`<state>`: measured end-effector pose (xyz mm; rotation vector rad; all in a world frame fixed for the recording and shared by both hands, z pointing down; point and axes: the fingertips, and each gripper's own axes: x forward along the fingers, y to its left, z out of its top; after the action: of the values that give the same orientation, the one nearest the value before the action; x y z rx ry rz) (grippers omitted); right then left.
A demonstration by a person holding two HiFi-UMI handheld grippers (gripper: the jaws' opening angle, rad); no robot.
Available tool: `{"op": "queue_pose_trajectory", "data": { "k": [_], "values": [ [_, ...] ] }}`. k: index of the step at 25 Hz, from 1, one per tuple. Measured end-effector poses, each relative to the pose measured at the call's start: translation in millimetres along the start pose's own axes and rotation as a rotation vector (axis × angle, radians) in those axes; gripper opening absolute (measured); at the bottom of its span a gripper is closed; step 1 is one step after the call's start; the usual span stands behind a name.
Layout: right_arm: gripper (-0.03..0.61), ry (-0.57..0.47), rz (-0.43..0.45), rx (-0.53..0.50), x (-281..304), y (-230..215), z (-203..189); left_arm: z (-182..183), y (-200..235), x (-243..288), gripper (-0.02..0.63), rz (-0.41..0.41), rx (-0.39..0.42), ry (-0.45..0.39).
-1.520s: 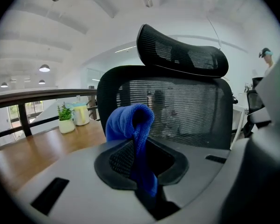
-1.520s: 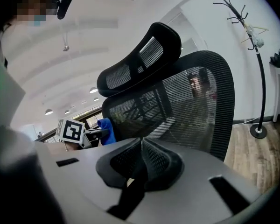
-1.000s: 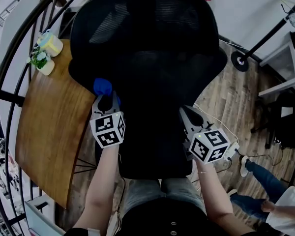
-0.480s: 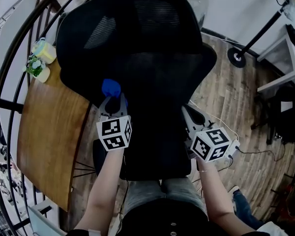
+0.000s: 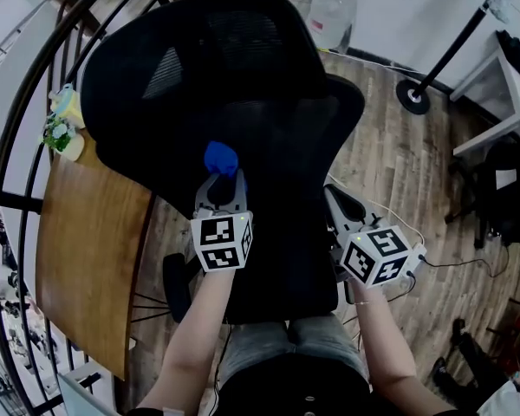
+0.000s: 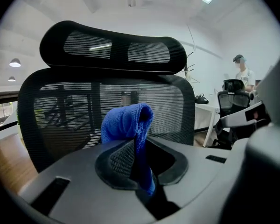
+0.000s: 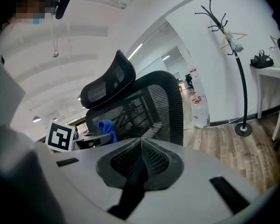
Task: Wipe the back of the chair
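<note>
Rightward, toward the middle of the chair back (image 5: 286,120), the left tongs (image 5: 223,180) have been carried, clamped on the blue cloth (image 5: 220,158). The right tongs (image 5: 340,204) are closed on nothing, near its right edge. Light, even pressure and overlapping strokes are advised across the mesh.

Chair back (image 5: 234,94) fills centre and upper frame: solid wall straight ahead of me. Left edge closed by wooden table (image 5: 87,241) and curved railing (image 5: 13,111), leaving only narrow gap beside chair. Right of centre I get open floor (image 5: 399,172). Cable (image 5: 377,215) trails there; coat stand base (image 5: 413,96) and white desk (image 5: 503,102) upper right.
</note>
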<state>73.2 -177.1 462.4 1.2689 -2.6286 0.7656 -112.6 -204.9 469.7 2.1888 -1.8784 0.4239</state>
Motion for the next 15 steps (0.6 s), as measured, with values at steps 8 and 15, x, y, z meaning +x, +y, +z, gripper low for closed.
{"op": "queue_pose_trajectory", "data": {
  "k": [8, 15],
  "values": [
    [0.032, -0.025, -0.033, 0.027, -10, -22, 4, 8, -51, 22, 0.063, -0.101, 0.050, -0.003],
    [0.032, -0.039, -0.074, 0.053, -25, -42, 2, 12, -95, 36, 0.063, -0.173, 0.072, -0.002]
  ]
}}
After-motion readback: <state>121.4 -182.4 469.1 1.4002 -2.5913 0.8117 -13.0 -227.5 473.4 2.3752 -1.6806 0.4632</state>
